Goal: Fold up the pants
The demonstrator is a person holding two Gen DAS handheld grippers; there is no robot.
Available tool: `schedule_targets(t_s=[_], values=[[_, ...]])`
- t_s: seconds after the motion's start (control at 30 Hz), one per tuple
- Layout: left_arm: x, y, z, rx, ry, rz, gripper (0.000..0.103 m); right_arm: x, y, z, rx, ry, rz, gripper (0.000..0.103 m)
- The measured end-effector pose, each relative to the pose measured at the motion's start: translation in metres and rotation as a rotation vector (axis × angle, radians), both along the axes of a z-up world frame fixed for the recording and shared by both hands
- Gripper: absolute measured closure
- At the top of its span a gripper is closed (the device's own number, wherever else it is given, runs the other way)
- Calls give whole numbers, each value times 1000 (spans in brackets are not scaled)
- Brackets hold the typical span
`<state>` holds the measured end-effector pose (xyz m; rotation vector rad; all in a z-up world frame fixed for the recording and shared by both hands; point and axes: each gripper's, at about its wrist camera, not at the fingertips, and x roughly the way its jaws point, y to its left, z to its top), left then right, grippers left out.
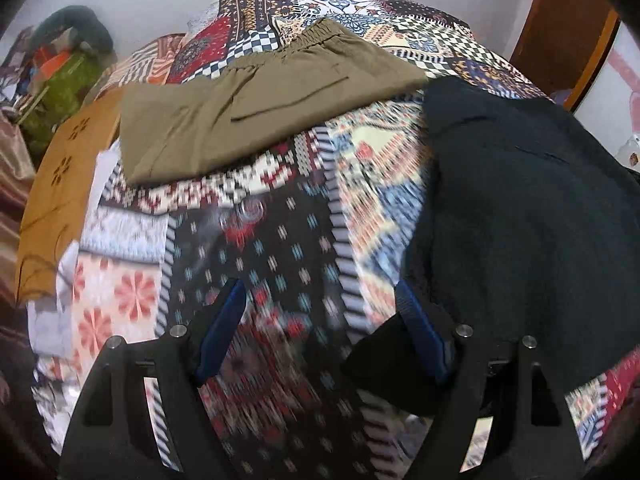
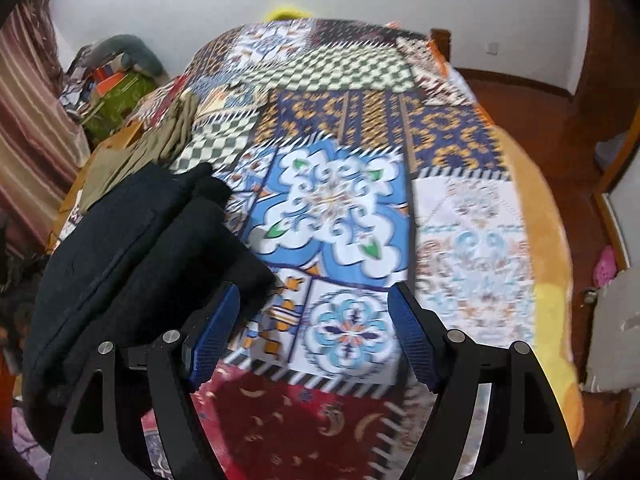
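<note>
Dark pants (image 1: 520,208) bunched on patterned bedspread (image 1: 280,248), at 2 o'clock of left gripper (image 1: 320,336). Right gripper (image 2: 314,336) also spread, empty (both likely positioned for grab). Folded khaki pants (image 1: 248,120) set aside, 12 o'clock.

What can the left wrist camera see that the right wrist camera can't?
Only the left wrist view shows the olive pants' elastic waistband and pocket slit, laid flat. Only the right wrist view shows the wooden floor and the bed's far edge with the yellow blanket. Both show the patchwork bedspread, the dark pants, and an open hand-held gripper holding nothing.
</note>
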<state>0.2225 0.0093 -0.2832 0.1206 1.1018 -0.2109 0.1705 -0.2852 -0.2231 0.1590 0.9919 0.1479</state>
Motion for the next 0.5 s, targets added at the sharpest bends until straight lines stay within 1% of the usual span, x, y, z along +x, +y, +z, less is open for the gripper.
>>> schedule_targets(t_s=[0.1,0.17,0.2,0.27,0.33,0.37,0.4,0.5], values=[[-23,-6,4,-27,-3,20,26,-11,-10,11,0,-26,-26,30],[-33,-10,7,-37,-11,26,29,-20,-14,20,0,-48,-32,30],[-41,-14,11,-28,-27,31,29,-23,-14,24,1,-58,-29,30],[-49,-19,17,6,-54,28,35,-30,-12,31,1,-83,-15,30],[-54,-22,30,52,-97,26,35,-36,-5,40,2,-113,14,31],[-55,-21,38,57,-117,26,35,-38,-2,43,3,-127,27,33],[-54,-20,43,54,-132,27,35,-40,3,48,7,-145,48,36],[-53,-19,73,33,-208,32,35,-44,18,60,32,-184,103,42]])
